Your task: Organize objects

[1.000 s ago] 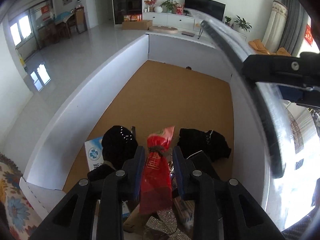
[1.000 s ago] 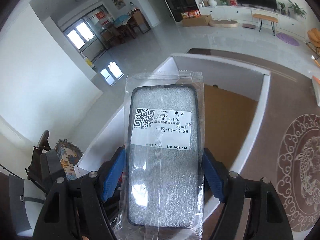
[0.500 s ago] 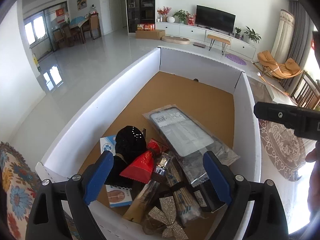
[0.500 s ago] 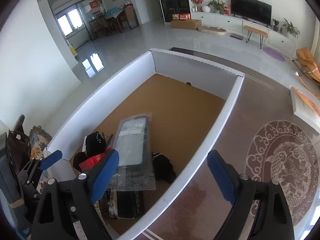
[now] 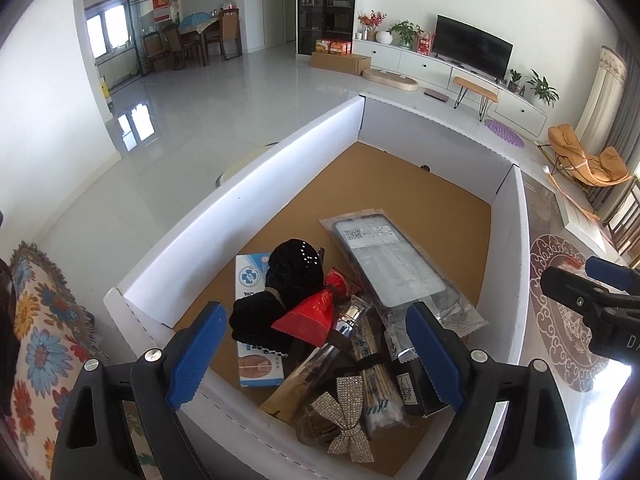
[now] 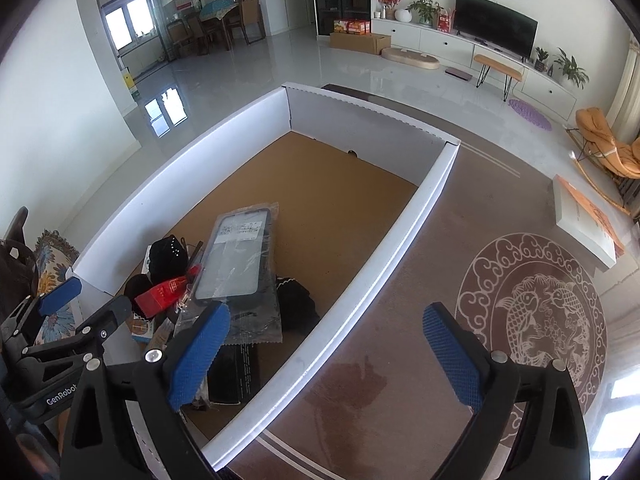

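Both grippers hang with jaws wide and empty over a white cardboard box [image 5: 256, 184] on a patterned desk [image 6: 532, 312], the left gripper [image 5: 316, 350] above the box's crowded near corner, the right gripper [image 6: 324, 354] straddling its right wall. Inside, on the brown floor, a bagged phone case [image 5: 390, 258] lies on top, leaning over a red packet [image 5: 310, 316], a black velvet pouch [image 5: 294, 268], a blue-and-white carton [image 5: 250, 278], a clear bottle [image 5: 340, 334], a bundle of cotton swabs [image 5: 374, 376], a rhinestone bow [image 5: 346, 404] and a small black box [image 5: 412, 384]; the far half of the box is bare. An orange-and-white book [image 6: 584, 220] lies on the desk, well apart. The next pick likely calls for lifting clear of the wall, then closing squarely across an item's narrow sides
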`<move>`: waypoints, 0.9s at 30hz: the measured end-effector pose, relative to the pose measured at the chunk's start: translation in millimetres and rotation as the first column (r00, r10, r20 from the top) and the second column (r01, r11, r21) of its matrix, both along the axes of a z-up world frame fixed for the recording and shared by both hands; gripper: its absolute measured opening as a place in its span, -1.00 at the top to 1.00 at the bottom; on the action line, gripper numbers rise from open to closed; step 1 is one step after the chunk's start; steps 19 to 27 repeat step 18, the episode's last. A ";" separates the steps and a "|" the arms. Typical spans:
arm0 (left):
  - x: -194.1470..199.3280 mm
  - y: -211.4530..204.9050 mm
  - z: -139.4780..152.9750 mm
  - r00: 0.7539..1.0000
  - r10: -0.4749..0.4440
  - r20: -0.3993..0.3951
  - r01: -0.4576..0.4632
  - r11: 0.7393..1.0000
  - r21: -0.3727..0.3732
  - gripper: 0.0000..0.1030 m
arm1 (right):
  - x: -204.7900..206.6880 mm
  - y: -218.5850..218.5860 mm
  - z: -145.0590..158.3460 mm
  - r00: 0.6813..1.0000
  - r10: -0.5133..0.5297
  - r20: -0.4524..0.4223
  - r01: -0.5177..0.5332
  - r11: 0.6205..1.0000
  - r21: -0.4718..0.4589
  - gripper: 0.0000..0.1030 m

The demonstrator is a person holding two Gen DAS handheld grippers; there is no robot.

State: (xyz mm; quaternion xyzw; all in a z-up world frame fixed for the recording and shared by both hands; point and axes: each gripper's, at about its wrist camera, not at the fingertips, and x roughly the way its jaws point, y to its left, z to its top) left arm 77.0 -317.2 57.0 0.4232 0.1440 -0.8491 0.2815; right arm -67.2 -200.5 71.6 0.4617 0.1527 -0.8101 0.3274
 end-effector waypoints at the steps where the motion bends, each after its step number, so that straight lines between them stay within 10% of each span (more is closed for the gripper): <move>1: 0.7 0.8 0.7 1.000 0.000 0.004 0.000 1.000 -0.010 -0.77 | 3.7 -3.6 -1.8 1.000 0.008 -0.001 -0.008 1.000 0.005 -0.89; 27: 9.4 4.9 10.4 0.999 -0.002 -0.050 -0.002 0.998 -0.070 -0.78 | 17.9 -19.4 -13.5 0.999 0.052 0.001 -0.052 0.998 0.040 -0.89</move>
